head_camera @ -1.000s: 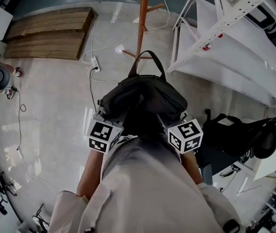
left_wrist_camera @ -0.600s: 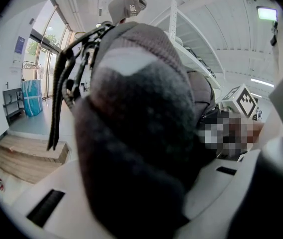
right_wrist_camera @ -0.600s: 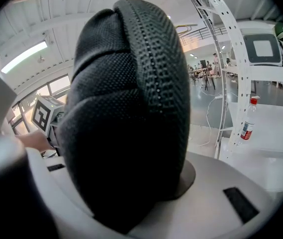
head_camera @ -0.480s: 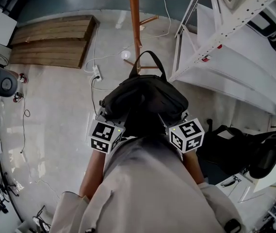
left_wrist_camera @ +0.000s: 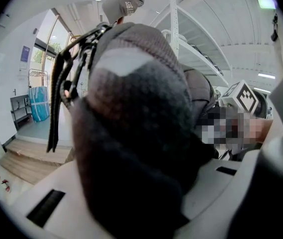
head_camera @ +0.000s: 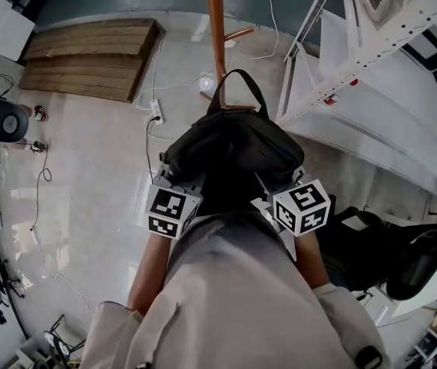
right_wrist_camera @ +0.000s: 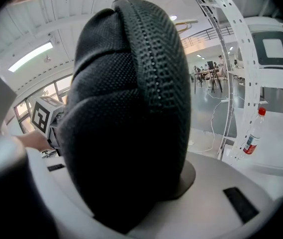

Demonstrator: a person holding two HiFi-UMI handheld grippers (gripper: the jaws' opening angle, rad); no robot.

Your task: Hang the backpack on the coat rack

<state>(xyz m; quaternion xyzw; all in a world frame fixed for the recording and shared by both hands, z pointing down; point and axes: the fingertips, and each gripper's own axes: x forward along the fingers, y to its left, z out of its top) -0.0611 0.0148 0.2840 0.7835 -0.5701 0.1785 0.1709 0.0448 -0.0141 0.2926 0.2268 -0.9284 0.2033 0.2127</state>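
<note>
Head view: backpack [head_camera: 230, 148] in jaws of left gripper [head_camera: 173, 187] and right gripper [head_camera: 283, 188]

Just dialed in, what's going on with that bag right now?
A person holds the black backpack up off the floor between both tools. The left claw and the right claw are each clamped on one side of it. Its top handle stands up toward the orange coat rack just beyond. The bag is not yet hung.

Black backpack [head_camera: 230, 148], orange coat rack [head_camera: 216, 21], floor [head_camera: 95, 167] seemingly pale grey.
</note>
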